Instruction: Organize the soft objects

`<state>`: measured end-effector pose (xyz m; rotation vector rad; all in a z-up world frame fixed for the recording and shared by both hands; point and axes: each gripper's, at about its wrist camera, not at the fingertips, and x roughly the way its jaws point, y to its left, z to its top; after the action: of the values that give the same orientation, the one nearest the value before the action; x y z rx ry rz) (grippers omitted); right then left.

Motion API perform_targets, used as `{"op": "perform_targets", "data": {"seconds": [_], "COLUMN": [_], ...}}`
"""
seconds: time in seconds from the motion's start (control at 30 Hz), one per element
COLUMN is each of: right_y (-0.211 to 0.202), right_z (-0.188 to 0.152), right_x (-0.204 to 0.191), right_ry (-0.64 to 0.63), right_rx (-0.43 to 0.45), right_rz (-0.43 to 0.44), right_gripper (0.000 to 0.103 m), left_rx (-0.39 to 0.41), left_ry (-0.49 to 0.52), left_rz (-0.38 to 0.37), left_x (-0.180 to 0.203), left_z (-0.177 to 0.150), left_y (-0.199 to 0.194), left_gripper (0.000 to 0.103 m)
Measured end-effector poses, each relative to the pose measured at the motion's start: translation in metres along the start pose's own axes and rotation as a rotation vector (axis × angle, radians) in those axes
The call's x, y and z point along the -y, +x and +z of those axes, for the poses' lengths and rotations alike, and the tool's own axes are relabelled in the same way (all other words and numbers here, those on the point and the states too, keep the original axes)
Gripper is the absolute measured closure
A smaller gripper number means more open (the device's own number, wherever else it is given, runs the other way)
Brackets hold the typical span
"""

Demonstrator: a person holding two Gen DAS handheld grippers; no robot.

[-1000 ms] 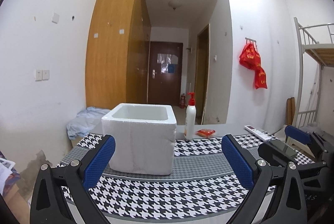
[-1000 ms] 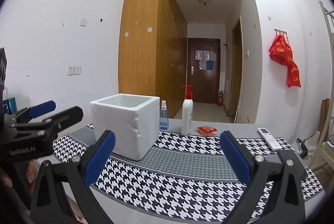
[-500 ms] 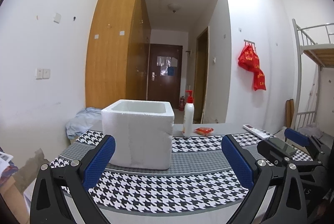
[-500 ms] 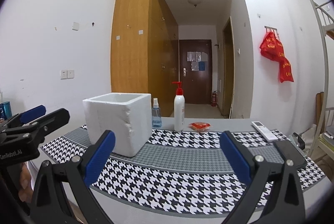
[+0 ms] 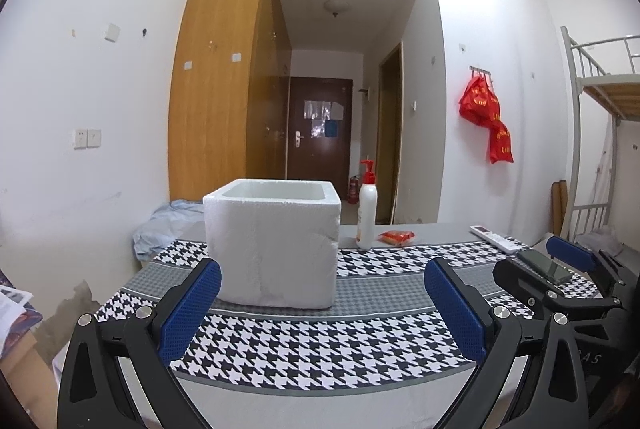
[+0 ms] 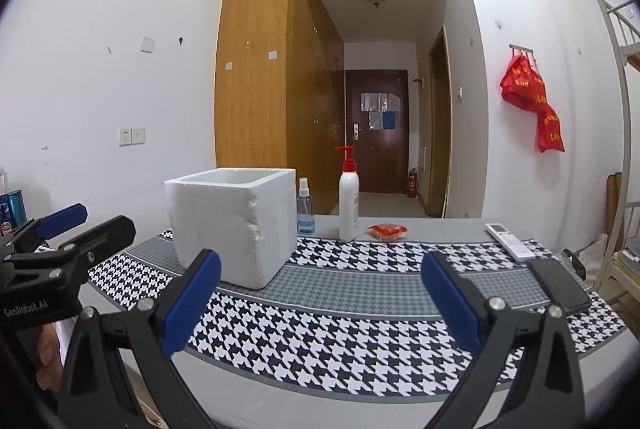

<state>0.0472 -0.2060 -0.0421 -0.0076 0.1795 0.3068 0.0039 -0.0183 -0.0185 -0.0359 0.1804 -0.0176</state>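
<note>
Foam box: the white square polystyrene box (image 5: 272, 245) is standing upright and open-topped on the black-and-white houndstooth cloth (image 5: 320, 345), at about 11 o'clock from the left gripper; its inside is not showing.
Red packet: the small flat red-orange packet (image 6: 387, 231) is lying on the grey table (image 6: 440, 229) behind the cloth, at 1 o'clock from the box, apart from it.
Lotion bottle: the tall white pump bottle with red nozzle (image 6: 348, 199) is standing between the box and the packet.
Spray bottle: the small clear blue spray bottle (image 6: 305, 208) is standing just beside the box's back corner.
Remote: the white remote control (image 6: 509, 242) is lying at 2 o'clock, near the black phone (image 6: 559, 285).
Left gripper: the black gripper with blue pads (image 5: 320, 309) is hovering over the near cloth edge, jaws spread wide, holding nothing.
Right gripper: the matching black and blue gripper (image 6: 320, 305) is hovering beside it, jaws spread wide too, holding nothing.
Wall: red bags (image 5: 486, 117) are hanging at 2 o'clock.
</note>
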Motion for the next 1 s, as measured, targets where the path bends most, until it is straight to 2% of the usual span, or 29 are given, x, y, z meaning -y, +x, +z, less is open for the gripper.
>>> {"op": "perform_targets", "data": {"seconds": [1.0], "right_y": [-0.0011], "right_z": [-0.0028], "right_x": [-0.0034], "right_ry": [-0.026], "right_rx": [-0.024], "right_rz": [0.01], "right_gripper": [0.001], "left_rx": [-0.033], "left_ry": [0.019], "left_rz": [0.013], "left_x": [-0.0032], "left_z": [-0.0028], "left_y": [0.0035], "left_gripper": [0.001]}}
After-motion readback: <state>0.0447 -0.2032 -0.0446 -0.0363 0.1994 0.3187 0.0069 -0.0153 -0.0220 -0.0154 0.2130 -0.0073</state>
